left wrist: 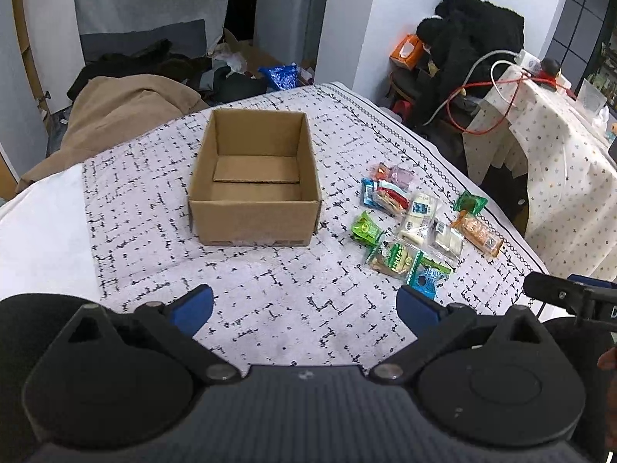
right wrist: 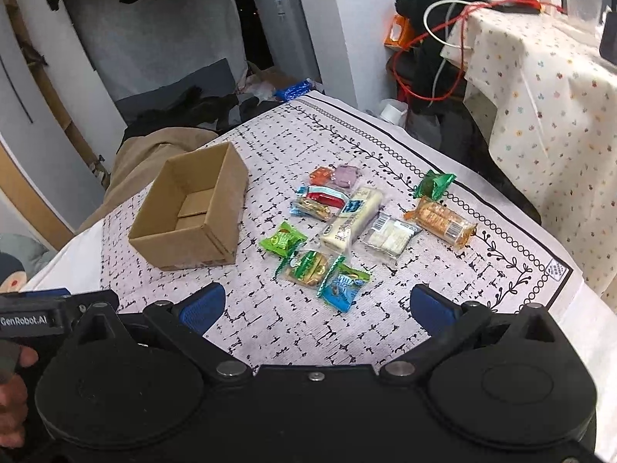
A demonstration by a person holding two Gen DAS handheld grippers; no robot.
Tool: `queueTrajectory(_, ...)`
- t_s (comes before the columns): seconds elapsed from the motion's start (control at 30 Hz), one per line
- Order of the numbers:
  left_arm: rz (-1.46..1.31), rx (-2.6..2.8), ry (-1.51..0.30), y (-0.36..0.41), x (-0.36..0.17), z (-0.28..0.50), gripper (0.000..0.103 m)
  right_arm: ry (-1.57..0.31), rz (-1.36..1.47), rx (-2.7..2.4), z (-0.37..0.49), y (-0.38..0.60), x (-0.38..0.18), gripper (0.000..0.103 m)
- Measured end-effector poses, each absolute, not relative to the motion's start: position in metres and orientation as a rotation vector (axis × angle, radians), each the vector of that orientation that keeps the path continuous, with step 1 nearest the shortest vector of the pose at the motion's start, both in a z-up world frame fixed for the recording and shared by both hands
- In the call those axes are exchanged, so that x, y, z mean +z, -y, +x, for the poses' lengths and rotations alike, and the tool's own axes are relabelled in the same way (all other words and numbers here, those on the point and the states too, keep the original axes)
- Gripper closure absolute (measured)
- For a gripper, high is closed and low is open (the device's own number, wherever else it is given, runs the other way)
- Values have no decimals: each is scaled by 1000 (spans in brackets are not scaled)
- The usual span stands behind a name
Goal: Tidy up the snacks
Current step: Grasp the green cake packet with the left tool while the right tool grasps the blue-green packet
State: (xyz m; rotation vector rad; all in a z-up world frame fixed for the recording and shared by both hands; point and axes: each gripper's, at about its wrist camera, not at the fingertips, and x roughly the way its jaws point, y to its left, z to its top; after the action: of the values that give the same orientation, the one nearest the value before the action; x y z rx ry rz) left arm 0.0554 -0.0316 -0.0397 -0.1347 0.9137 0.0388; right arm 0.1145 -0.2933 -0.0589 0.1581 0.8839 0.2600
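An open, empty cardboard box [left wrist: 254, 181] stands on the patterned tablecloth; it also shows in the right wrist view [right wrist: 193, 208]. To its right lie several wrapped snacks [left wrist: 416, 223], seen closer in the right wrist view [right wrist: 358, 223]: a light green packet [right wrist: 283, 241], a blue packet [right wrist: 341, 287], a long white bar [right wrist: 353, 218], an orange cracker pack [right wrist: 441, 222]. My left gripper [left wrist: 304, 308] is open and empty, short of the box. My right gripper [right wrist: 318, 308] is open and empty, just short of the blue packet.
The tablecloth [right wrist: 385, 328] covers a table whose right edge drops off near a second table with a floral cloth [right wrist: 540, 77] and cables. Clothes and a beige cover [left wrist: 127, 104] lie beyond the far left edge. The other gripper's body [left wrist: 570, 297] shows at right.
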Motion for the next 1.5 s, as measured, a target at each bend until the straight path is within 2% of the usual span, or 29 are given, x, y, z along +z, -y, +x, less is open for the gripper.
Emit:
queueTrajectory(0.3, -142, 27, -963, 50, -53, 84, 2, -921, 198, 238, 140, 315, -72, 0)
queueTrajectory(0.6, -161, -4, -1012, 73, -71, 112, 7, -985, 225, 244, 165, 338, -93, 6)
queueTrajectory(0.73, -166, -10, -1036, 83, -80, 123, 11, -1021, 243, 252, 178, 345, -103, 19)
queueTrajectory(1.0, -191, -10, -1082, 98, -100, 149, 20, -1116, 346, 265, 204, 357, -136, 28)
queueTrajectory(1.33, -231, 24, -1161, 107, -131, 192, 22, -1228, 384, 309, 229, 344, -174, 40)
queueTrajectory(1.5, -279, 36, -1212, 110, -148, 210, 29, -1277, 392, 316, 239, 333, -192, 48)
